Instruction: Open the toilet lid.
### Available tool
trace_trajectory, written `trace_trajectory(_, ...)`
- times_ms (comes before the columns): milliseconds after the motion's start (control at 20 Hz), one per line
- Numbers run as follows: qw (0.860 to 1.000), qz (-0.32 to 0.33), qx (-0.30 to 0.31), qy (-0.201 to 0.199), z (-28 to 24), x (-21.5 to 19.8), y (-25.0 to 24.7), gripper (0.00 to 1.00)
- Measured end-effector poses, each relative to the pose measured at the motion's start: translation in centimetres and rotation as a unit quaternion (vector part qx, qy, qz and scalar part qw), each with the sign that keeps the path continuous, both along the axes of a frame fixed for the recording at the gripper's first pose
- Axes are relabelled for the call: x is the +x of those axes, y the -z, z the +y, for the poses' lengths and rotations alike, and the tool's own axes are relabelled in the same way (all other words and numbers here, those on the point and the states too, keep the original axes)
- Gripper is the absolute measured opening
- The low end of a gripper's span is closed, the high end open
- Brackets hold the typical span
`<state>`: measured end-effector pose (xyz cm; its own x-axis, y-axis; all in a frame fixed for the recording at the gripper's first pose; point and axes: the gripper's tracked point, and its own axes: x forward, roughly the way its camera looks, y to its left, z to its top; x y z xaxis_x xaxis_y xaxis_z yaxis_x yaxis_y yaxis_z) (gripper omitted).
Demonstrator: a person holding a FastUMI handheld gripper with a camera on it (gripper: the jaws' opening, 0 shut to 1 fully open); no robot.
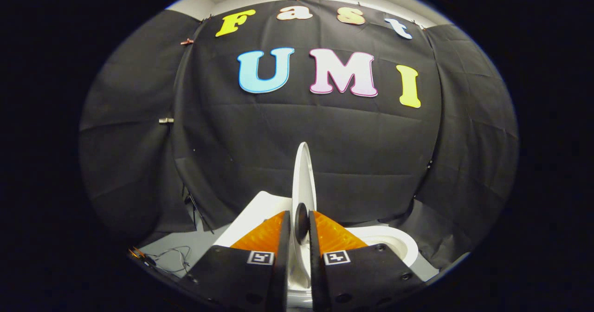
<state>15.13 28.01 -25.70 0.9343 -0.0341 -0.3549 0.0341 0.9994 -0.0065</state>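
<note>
Both claw (299, 226) fingers clamp toilet lid (304, 177), upright, edge-on, long axis vertical.

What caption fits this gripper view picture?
Gripper jaws clamp the raised white toilet lid edge-on, above the bowl.

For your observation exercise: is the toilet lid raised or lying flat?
Raised. The toilet lid stands on edge between the fingers of the gripper, which is shut on it, above the bowl.

The light is even and rather dim; the white toilet lid (304, 177) looks bright without glare. Edges bend strongly, and the near fingers (260, 237) are slightly soft.
</note>
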Motion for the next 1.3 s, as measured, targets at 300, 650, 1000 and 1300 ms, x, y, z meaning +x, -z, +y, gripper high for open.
trace_trajectory(300, 0.998, -0.066, 0.004, -0.023, -2.1, -1.2, -8.0, 1.00)
trace_trajectory(650, 0.995, -0.100, -0.009, -0.021, -9.6, -3.8, -16.1, 1.00)
trace_trajectory(1000, 0.988, -0.149, -0.024, 0.018, -20.7, -8.2, -22.2, 1.00)
trace_trajectory(1300, 0.984, -0.166, -0.035, 0.045, -27.3, -12.1, -24.0, 1.00)
